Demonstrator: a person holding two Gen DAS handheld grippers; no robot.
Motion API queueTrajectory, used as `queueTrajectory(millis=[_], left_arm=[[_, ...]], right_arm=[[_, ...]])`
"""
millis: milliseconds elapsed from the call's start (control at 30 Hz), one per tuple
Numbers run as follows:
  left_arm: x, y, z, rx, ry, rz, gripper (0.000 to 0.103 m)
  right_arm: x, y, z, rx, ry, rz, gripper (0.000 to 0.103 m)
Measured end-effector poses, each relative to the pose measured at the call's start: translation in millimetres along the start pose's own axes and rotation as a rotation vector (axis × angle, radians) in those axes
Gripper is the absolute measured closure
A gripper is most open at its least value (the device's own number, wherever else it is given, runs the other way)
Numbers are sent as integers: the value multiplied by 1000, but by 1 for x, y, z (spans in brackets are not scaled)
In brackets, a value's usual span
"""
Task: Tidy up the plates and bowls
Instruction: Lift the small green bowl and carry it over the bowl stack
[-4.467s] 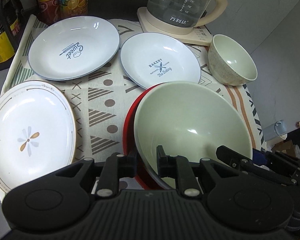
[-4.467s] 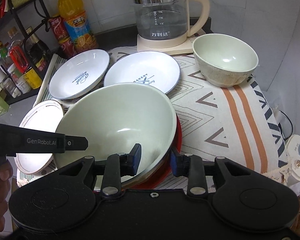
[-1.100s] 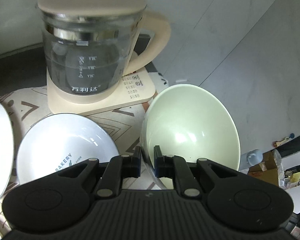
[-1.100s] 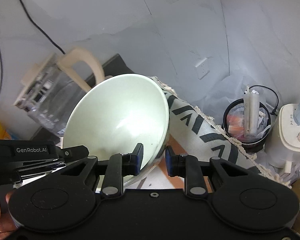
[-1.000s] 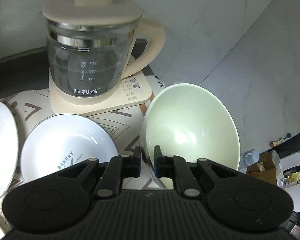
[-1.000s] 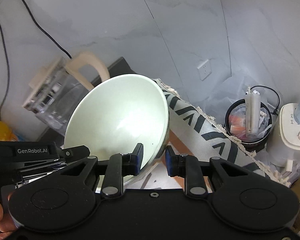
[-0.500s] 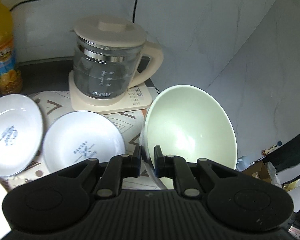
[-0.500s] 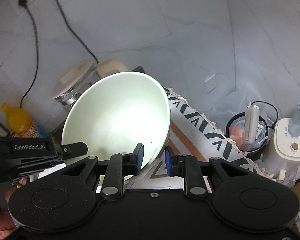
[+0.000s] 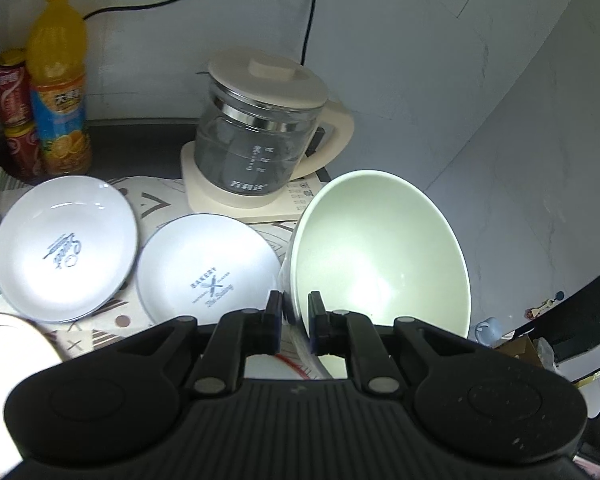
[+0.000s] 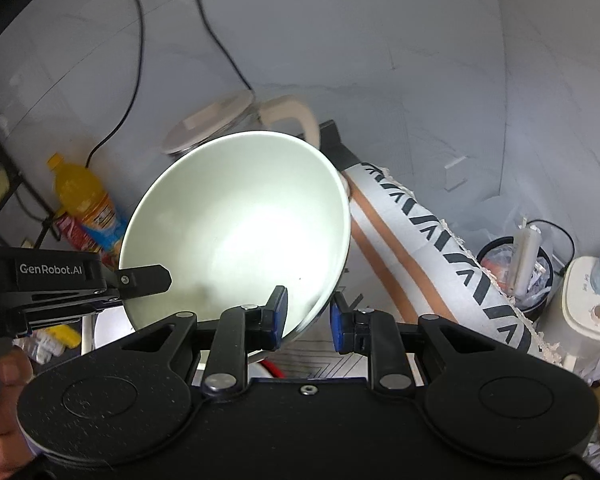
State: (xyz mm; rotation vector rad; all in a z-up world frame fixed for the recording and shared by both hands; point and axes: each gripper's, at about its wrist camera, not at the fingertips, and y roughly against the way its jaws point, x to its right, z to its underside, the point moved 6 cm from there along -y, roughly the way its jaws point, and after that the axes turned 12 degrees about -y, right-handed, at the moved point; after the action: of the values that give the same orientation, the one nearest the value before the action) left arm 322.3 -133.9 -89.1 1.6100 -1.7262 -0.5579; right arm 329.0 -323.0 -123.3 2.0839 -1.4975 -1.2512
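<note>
A large pale green bowl (image 9: 380, 256) is held in the air between both grippers. My left gripper (image 9: 294, 314) is shut on its left rim. My right gripper (image 10: 306, 312) is shut on its right rim; the bowl (image 10: 240, 232) fills the middle of the right wrist view. Two white plates lie on the patterned cloth: a "Sweet" plate (image 9: 64, 246) at left and a "Bakery" plate (image 9: 208, 276) beside it. A third white plate's edge (image 9: 8, 344) shows at lower left. A red rim (image 9: 290, 364) shows under the bowl. The small bowl is hidden.
A glass kettle (image 9: 260, 152) on its cream base stands behind the plates. An orange juice bottle (image 9: 58, 84) and red cans (image 9: 14, 116) stand at back left. The cloth's right edge (image 10: 460, 256) drops to a bin (image 10: 516, 272) and a white appliance (image 10: 592, 304).
Both grippers have lifted the large green bowl off the red plate and carried it up and to the right. The view has since pulled back, and more of the table shows.
</note>
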Motion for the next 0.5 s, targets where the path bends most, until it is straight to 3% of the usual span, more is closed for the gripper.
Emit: queueTrajectory(millis=[500], left_arm=[[-26, 29, 37, -29, 56, -34, 92]], right_arm=[[-27, 12, 30, -45, 97, -45, 81]])
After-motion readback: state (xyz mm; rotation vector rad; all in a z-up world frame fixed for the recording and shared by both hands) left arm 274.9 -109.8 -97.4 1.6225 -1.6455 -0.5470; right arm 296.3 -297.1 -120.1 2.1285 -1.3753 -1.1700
